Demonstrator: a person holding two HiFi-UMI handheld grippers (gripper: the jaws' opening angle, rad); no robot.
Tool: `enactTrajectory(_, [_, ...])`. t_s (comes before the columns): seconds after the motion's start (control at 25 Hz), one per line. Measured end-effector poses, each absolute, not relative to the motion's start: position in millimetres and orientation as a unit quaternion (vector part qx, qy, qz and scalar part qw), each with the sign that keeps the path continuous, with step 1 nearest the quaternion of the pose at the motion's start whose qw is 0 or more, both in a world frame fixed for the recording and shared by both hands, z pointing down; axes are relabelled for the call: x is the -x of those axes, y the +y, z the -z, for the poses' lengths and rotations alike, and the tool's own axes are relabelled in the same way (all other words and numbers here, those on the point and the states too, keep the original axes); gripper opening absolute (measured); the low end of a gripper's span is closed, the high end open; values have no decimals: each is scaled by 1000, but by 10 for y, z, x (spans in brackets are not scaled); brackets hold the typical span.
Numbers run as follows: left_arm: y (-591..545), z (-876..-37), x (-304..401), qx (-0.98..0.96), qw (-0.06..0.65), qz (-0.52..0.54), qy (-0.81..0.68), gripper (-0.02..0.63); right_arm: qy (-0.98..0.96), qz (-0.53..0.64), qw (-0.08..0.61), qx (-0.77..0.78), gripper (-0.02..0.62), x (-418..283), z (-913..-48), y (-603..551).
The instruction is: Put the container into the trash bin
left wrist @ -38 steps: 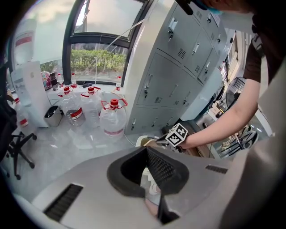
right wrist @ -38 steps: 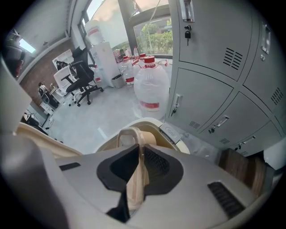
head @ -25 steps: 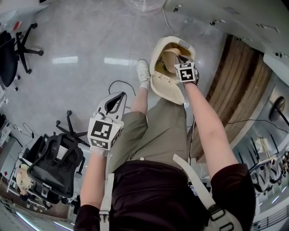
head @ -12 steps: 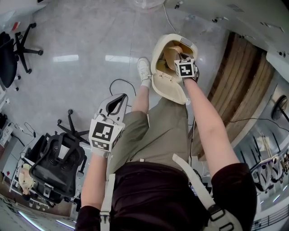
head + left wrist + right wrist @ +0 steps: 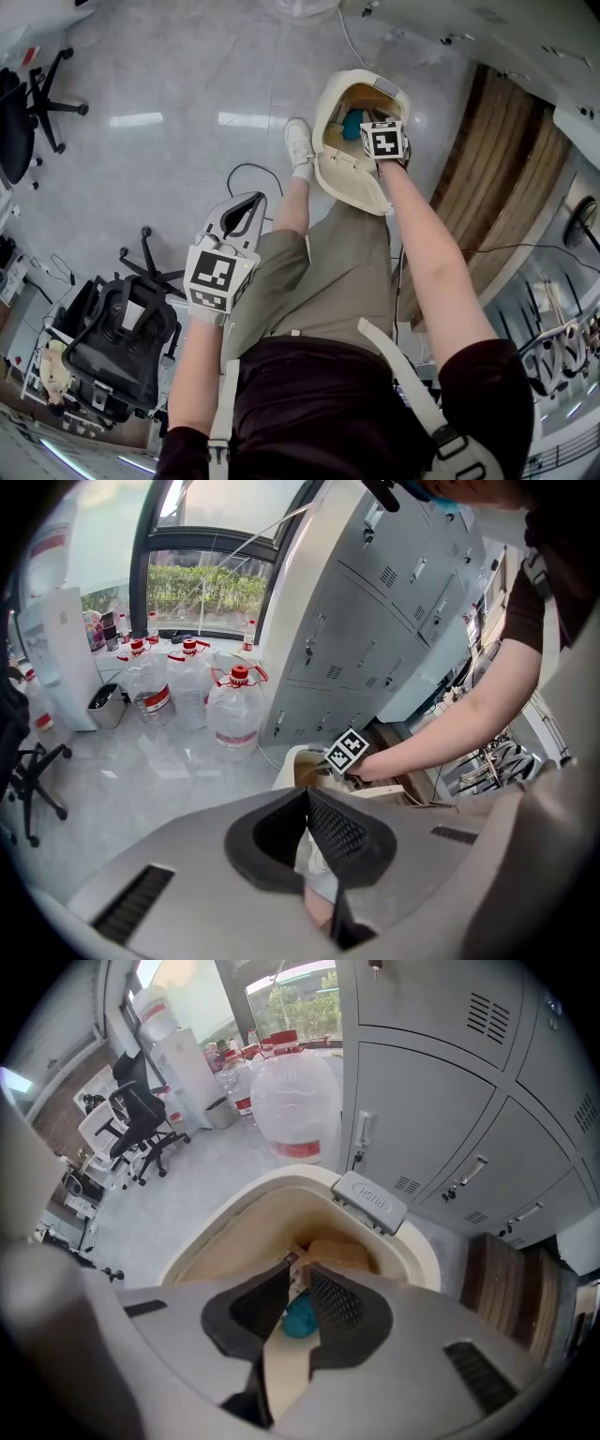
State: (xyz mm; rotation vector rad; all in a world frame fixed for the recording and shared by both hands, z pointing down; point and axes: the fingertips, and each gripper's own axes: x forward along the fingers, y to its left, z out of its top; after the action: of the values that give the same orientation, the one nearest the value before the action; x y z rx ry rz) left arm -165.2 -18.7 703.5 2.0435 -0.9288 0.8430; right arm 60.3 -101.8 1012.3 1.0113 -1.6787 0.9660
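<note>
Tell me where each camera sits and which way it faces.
Head view: on the head, looking steeply down at the bin; shows arms, legs, left claw, right claw.
Left gripper view: on the left claw, facing lockers and jugs; shows its shut jaws, the right arm.
Right gripper view: on the right claw, looking into the bin; shows its parted jaws.
All three share the bin.

Bin mouth: trash bin (image 5: 322, 131) open upward, right claw (image 5: 298, 1269) hanging over it.
Bin bottom: teal lump (image 5: 300, 1319) and brown item (image 5: 339, 1252) lie there.
Behind bin: lockers (image 5: 450, 1101) close by.
Left side: bare floor (image 5: 169, 187), office chair (image 5: 117, 342) nearer the person.
</note>
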Motion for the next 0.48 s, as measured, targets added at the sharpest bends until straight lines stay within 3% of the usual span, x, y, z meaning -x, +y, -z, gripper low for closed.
enactTrajectory(0.48, [-295,-6959,1554,-793,365,-320,-369,8,-685,-385,462,-411,60,-667,-9940,-1063])
